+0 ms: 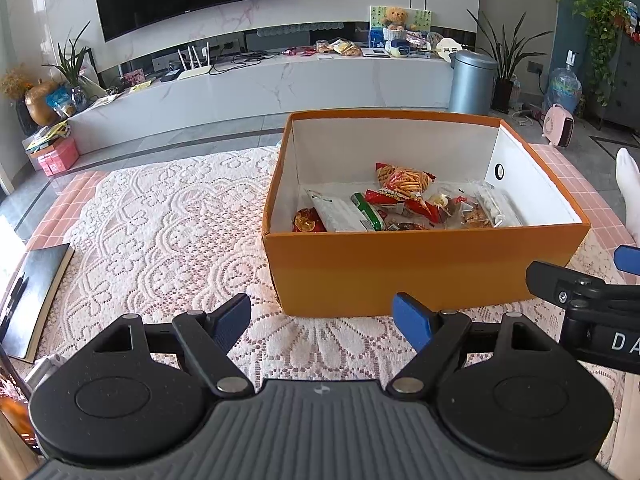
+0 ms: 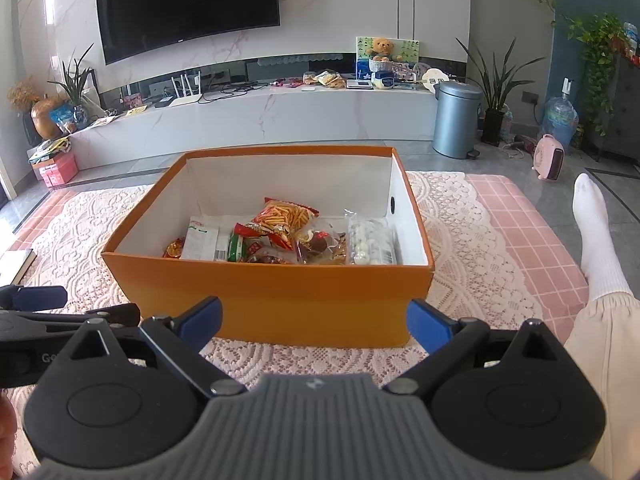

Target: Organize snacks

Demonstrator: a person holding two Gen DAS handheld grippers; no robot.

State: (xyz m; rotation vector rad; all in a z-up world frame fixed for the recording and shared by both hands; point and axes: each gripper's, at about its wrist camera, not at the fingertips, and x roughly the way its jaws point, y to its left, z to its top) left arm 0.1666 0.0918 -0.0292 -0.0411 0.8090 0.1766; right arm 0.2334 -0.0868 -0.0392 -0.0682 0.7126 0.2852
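An orange box with white inner walls stands on the lace-covered table and holds several snack packets. It also shows in the right wrist view, with the snack packets lying on its floor. My left gripper is open and empty, held low in front of the box's near left corner. My right gripper is open and empty, held in front of the box's near wall. The right gripper also shows at the right edge of the left wrist view.
A white lace cloth covers a pink checked table. A dark notebook lies at the left edge. A leg in a white sock rests at the right. A TV console, a grey bin and plants stand beyond.
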